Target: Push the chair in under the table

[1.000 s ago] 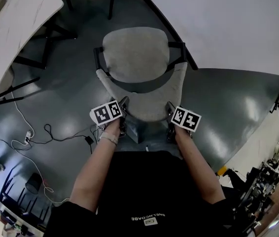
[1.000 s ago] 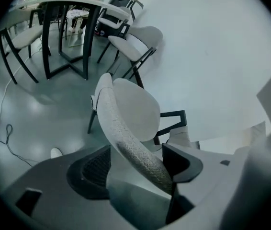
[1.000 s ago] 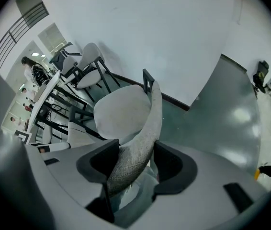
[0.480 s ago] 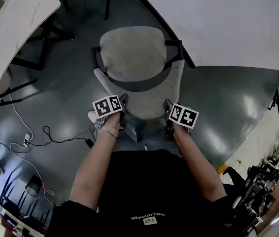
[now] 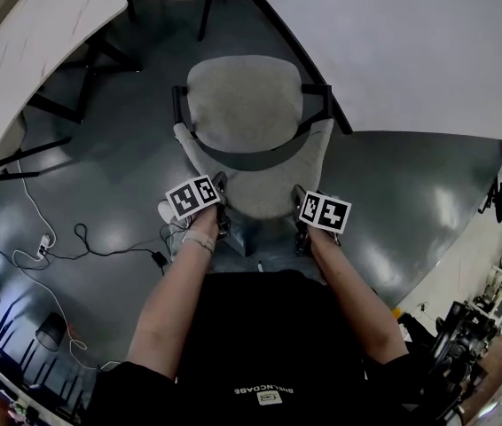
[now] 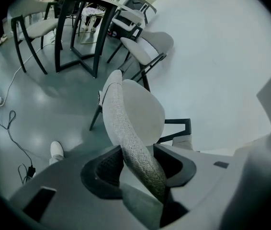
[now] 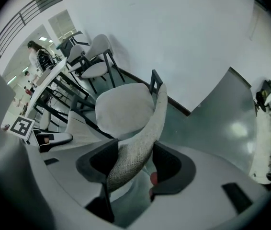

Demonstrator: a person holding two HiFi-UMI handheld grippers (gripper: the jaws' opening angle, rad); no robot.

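Chair stands just ahead of the person, its seat not yet under the white table, whose dark edge runs diagonally past the far right corner. The curved backrest lies crosswise between both hands, so the push goes away from the body. The left gripper has just been closing and pinches the backrest, and the right gripper clamps it likewise. Only the head view shows the table edge. Only the gripper views show pads on fabric.

Glossy grey floor — chair, loose cables
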